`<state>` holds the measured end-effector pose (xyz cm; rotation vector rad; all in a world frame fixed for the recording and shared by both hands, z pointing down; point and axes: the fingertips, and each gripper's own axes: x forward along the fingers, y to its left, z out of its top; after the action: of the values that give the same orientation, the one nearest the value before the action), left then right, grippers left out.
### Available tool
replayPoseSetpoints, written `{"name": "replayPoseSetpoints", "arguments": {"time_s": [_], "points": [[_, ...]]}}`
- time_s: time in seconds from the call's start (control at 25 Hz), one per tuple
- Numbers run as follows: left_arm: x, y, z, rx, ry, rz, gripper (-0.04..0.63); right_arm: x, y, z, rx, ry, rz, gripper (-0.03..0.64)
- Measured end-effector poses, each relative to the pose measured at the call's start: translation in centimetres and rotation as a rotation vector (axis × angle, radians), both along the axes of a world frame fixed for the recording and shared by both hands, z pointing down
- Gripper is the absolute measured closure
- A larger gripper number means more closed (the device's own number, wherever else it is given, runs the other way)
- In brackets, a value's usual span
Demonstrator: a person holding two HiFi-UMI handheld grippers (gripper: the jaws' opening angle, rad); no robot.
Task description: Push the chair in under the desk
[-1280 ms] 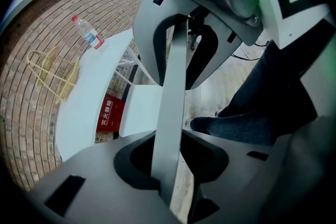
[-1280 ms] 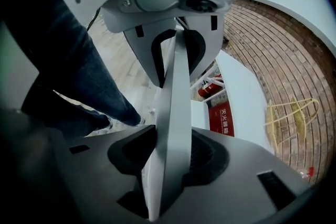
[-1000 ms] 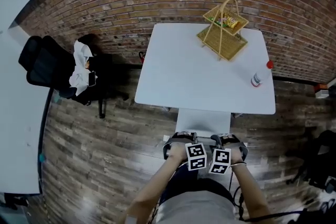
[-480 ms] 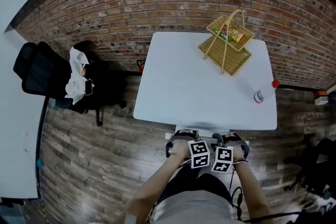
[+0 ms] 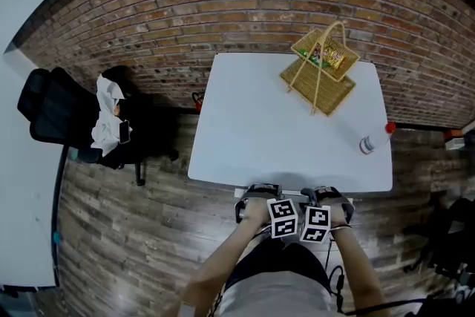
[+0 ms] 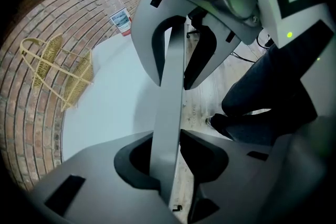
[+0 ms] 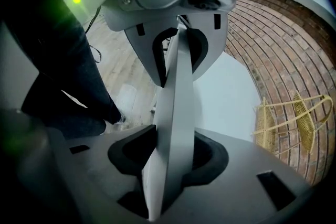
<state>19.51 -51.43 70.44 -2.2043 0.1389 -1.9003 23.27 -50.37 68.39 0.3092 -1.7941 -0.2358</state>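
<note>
A: Writing anywhere?
B: Nothing legible. Blue-white label on bottle, too small to read; black square markers on the gripper cubes.
A: Chair?
B: Tucked under table at its near edge, almost wholly hidden from above. Gripped by its thin grey back: left gripper fingers closed on it, right gripper fingers likewise, side by side, one finger on each face.

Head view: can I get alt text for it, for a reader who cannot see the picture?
Seen from above, a person's left gripper and right gripper clamp the top of a chair back at the near edge of a white desk, the seat hidden beneath it. On the desk are a wicker basket and a bottle.
</note>
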Motion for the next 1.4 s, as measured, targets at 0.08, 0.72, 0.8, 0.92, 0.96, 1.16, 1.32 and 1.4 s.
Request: {"name": "replayPoseSetpoints", "arguments": {"time_s": [0.08, 0.72, 0.8, 0.92, 0.96, 1.16, 1.32, 1.4], "points": [[0.0, -0.1, -0.1, 0.006, 0.002, 0.002, 0.471, 0.0, -0.1, -0.1, 0.003, 0.0, -0.001, 0.454], [0.2, -0.5, -3.8, 0.109, 0.168, -0.096, 0.396, -0.9, 0.7, -3.2, 0.111, -0.215, 0.128, 0.371], [0.1, -0.4, -5.0, 0.104, 0.198, -0.141, 0.397, -1.1, 0.4, -4.8, 0.122, -0.301, 0.17, 0.371], [0.0, -0.3, -6.8, 0.107, 0.234, -0.198, 0.397, -1.0, -0.4, -7.8, 0.149, -0.448, 0.261, 0.38], [-0.1, -0.3, -7.5, 0.121, 0.253, -0.216, 0.397, -0.9, -0.6, -9.0, 0.159, -0.499, 0.292, 0.391], [0.3, -1.4, -14.1, 0.278, 0.529, -0.375, 0.545, -0.4, -1.2, -14.9, 0.24, -0.745, 0.435, 0.5], [0.5, -1.5, -18.8, 0.339, 0.7, -0.441, 0.575, 0.8, -1.4, -18.6, 0.307, -0.953, 0.601, 0.56], [0.5, -1.6, -20.7, 0.356, 0.798, -0.5, 0.578, 1.5, -1.4, -19.8, 0.326, -1.046, 0.684, 0.574]]}}
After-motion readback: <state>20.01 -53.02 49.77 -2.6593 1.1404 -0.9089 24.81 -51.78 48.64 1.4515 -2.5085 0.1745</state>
